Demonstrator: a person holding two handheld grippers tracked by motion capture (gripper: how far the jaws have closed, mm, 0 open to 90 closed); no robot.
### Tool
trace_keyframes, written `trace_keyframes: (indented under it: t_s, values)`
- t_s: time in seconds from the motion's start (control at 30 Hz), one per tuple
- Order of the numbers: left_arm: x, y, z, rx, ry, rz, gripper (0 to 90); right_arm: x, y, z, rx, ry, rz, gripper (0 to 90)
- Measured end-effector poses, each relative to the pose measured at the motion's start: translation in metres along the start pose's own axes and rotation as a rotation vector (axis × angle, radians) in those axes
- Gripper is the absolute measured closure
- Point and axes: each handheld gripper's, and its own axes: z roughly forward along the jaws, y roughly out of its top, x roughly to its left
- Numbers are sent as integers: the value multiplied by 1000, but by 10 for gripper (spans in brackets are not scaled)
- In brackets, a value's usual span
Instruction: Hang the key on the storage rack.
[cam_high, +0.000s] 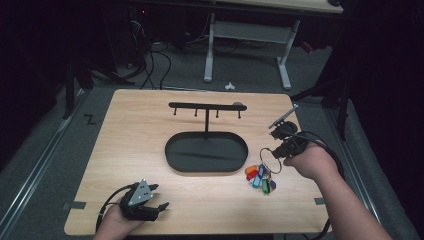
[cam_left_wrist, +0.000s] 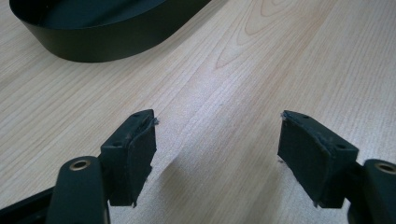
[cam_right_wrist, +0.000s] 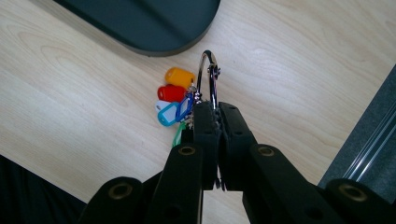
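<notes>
— Black jaws of the right hand-held gripper (cam_right_wrist: 215, 116) sit closest to the lens, pressed together on a metal key ring (cam_right_wrist: 208, 74). What hangs from that ring?

— Coloured key tags (cam_right_wrist: 173, 95): orange, red, white, blue, with a green one partly hidden behind the jaw. In the high view the key ring (cam_high: 270, 158) is pinched at its edge and the key tags (cam_high: 259, 178) dangle below it, at or just above the bench (cam_high: 125, 145); I cannot tell whether they touch the wood.

— Where is that on the bench?

— Toward the right side, just beside the right end of the black oval tray (cam_high: 175, 155). In the right gripper view the same tray (cam_right_wrist: 154, 23) lies just beyond the ring.

— And the tray carries something?

— A thin post rises from it to a black crossbar with small hooks (cam_high: 206, 106). The hooks look bare.

— What about the other side?

— The left hand-held gripper (cam_high: 152, 199) rests low at the near-left part of the bench, well apart from the ring. Its own view shows the jaws standing wide, with plain wood between the pads (cam_left_wrist: 137, 154) and a stretch of the tray wall (cam_left_wrist: 107, 42) up ahead.

— Anything around the bench?

— Grey floor, cables, and the white legs of another table (cam_high: 210, 50) behind.
</notes>
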Motion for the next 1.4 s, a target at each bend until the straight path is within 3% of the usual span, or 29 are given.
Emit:
trace_keyframes:
  t_s: [0.23,0.87,1.4]
  values:
    - [0,0,0,1,0,1,281,0,9,-17,-15,-23,-6,875]
    - [1,0,0,2,1,3,281,-3,35,-42,-37,-46,-21,875]
    - [1,0,0,6,0,3,280,11,61,-43,-25,-48,-58,875]
